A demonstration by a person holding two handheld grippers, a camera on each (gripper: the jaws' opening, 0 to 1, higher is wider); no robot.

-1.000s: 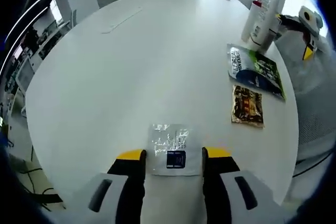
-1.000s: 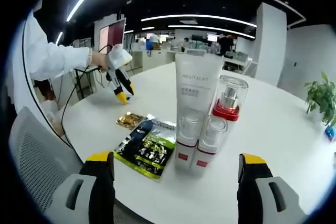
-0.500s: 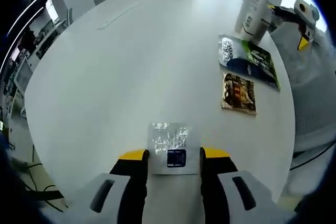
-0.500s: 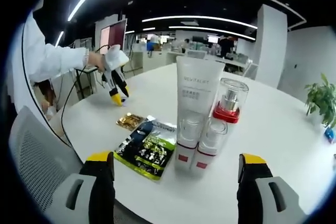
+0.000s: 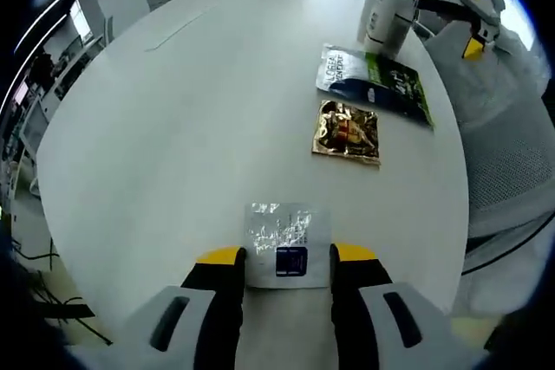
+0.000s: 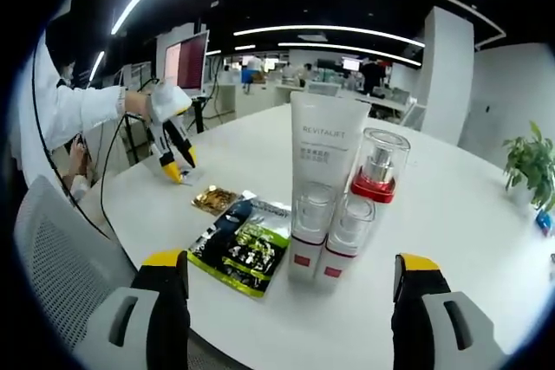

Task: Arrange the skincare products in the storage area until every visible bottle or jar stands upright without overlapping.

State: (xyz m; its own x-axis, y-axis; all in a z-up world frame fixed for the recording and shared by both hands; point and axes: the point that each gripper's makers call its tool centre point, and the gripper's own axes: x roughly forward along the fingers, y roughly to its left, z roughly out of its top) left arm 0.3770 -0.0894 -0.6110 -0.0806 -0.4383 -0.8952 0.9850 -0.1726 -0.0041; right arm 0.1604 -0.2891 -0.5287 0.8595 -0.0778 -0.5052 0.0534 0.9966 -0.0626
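Note:
A white Revitalift tube [image 6: 323, 162] stands upright on the round white table [image 6: 451, 214]. Two small clear bottles with red bands [image 6: 309, 231] stand in front of it, and a clear-capped pump bottle with a red collar [image 6: 379, 166] stands beside it. My right gripper [image 6: 290, 264] is open wide just in front of this group, touching nothing. A green and black pack [image 5: 373, 82] and a gold sachet [image 5: 347, 132] lie flat on the table. My left gripper [image 5: 286, 255] is shut on a silver sachet with a blue label [image 5: 286, 236], held over the table's near edge.
A potted plant [image 6: 529, 162] sits at the far side of the table. A grey mesh chair [image 6: 52, 249] stands close to the table edge by the green pack. A person's white sleeve [image 6: 74, 110] and office desks with a monitor [image 6: 186, 58] lie beyond.
My left gripper has moved away from the bottles with the silver sachet still in it. The right gripper and the bottles have not moved.

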